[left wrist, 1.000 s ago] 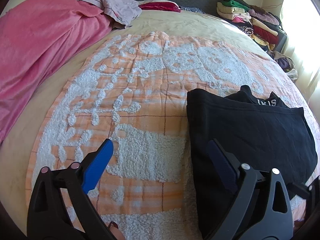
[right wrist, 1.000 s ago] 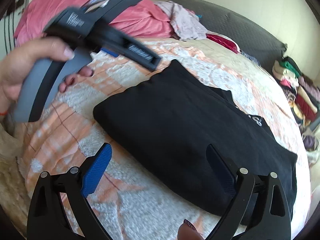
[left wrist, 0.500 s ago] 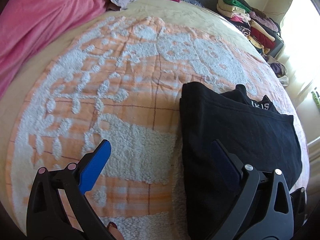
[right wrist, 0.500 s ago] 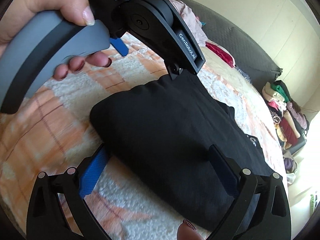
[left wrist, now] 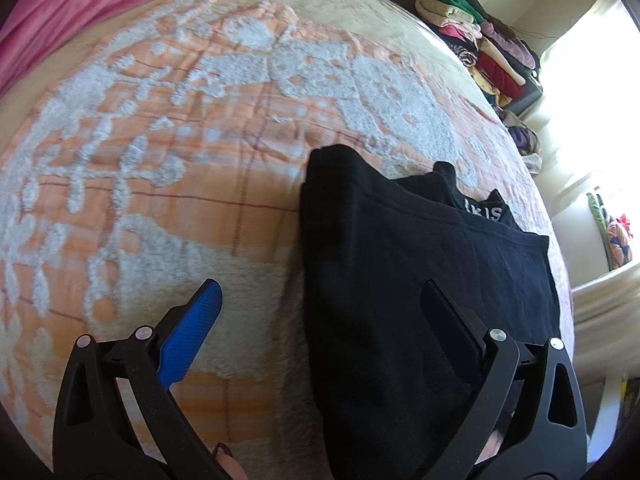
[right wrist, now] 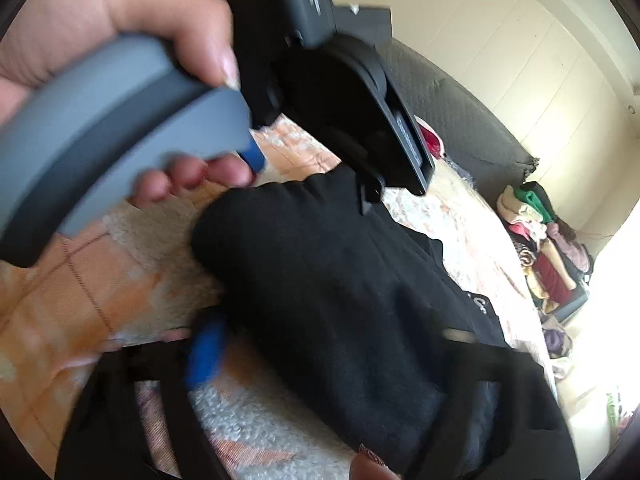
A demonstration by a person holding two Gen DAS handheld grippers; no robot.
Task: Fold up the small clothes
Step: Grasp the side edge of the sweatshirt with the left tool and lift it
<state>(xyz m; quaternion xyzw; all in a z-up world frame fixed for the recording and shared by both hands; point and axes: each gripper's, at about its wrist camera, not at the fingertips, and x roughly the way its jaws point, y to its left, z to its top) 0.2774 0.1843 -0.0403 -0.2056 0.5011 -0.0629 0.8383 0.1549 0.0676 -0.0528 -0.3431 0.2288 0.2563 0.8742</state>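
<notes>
A folded black knit garment (left wrist: 420,280) with a lettered waistband is seen lying on an orange-and-white tufted blanket (left wrist: 160,168) spread over the bed. In the left wrist view the left gripper (left wrist: 320,312) is held spread wide, with nothing pinched: its blue-padded finger (left wrist: 192,328) stands over bare blanket, its other finger over the black cloth, so that the garment's near straight edge runs forward between the two. The garment's long axis is judged to run away from this gripper and slightly to its right.

In the right wrist view the right gripper (right wrist: 328,352) is blurred; its jaws have just been closing, and the garment's near corner lies between them. Whether the pads already press the cloth cannot be told from the blur. The bulk of the garment stretches ahead of and to the right of this gripper, and beyond its far end the hand (right wrist: 100,40) that bears the left gripper is seen.

The right gripper is judged to be the nearer one to a grip, with cloth already inside its jaws. The coming fold is likely to depend on both grippers taking the same near edge.
</notes>
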